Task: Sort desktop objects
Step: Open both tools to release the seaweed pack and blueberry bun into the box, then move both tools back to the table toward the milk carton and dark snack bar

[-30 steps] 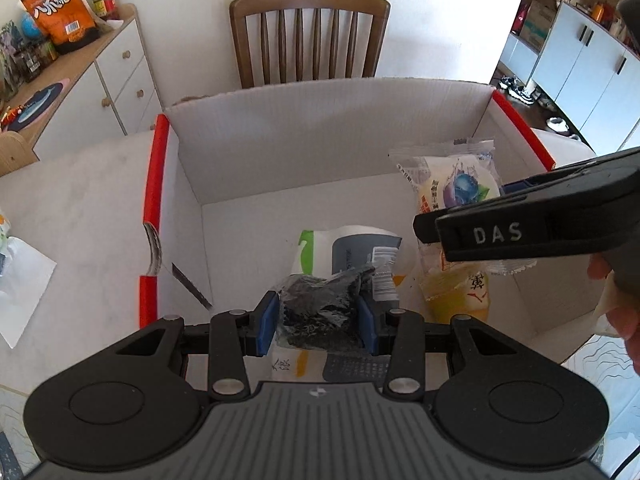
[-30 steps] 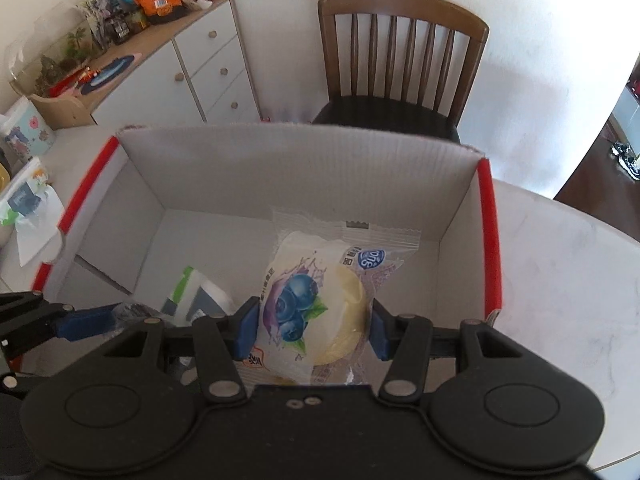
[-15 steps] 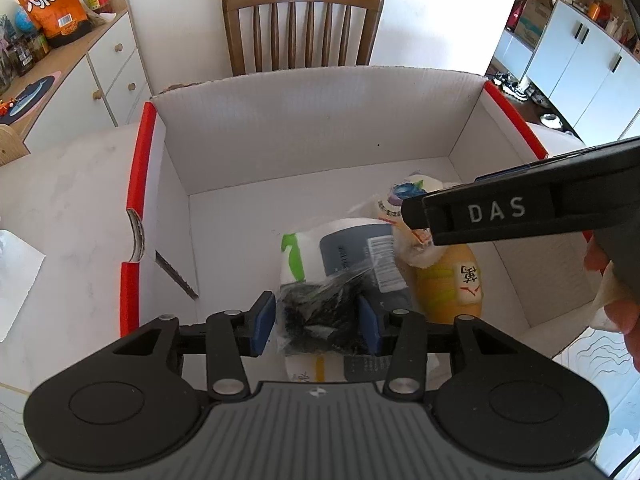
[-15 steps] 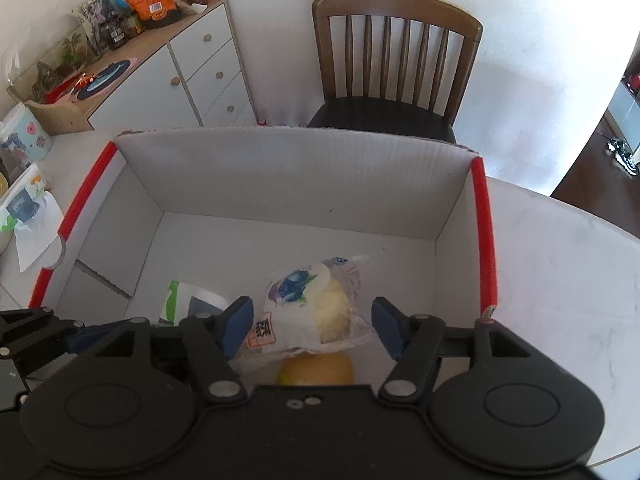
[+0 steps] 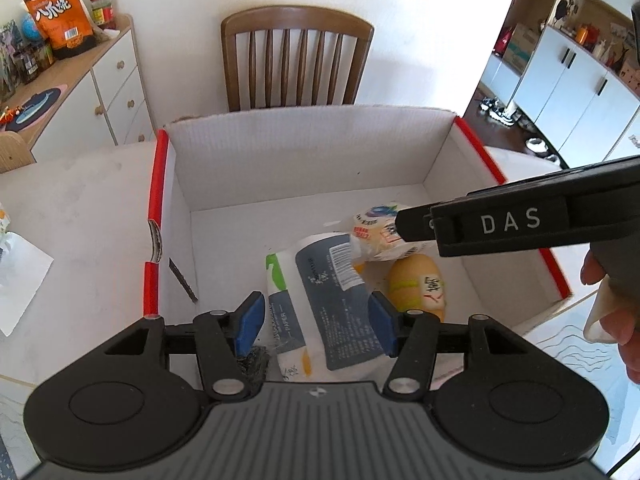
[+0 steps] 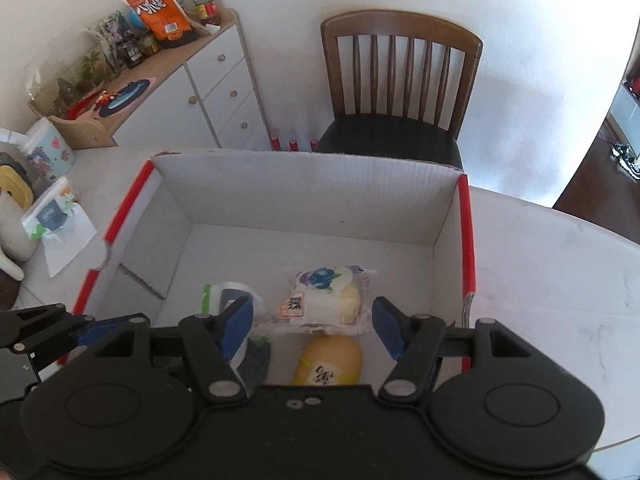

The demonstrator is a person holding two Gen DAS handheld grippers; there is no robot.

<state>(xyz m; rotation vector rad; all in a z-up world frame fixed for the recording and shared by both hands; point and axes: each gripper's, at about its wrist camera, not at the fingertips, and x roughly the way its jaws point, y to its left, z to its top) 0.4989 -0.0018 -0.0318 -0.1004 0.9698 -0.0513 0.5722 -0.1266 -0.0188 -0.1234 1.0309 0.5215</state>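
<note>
Table: white top [image 6: 540,280], box [image 6: 304,184] on it, chair [image 6: 400,80] behind.
Left claw [image 5: 316,318]: wide open, empty; black bag [image 5: 252,360] just dropped in the box's near corner.
Right claw [image 6: 312,330]: wide open; bun [image 6: 324,296] released onto the yellow pack [image 6: 328,360].
Meaning: both sorted; tissues [image 6: 52,216] outside the box probably next.

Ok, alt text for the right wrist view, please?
The open right hand-held gripper hangs over a red-edged cardboard box holding a blueberry bun packet, a yellow packet and a tissue pack. A wooden chair stands behind.
</note>
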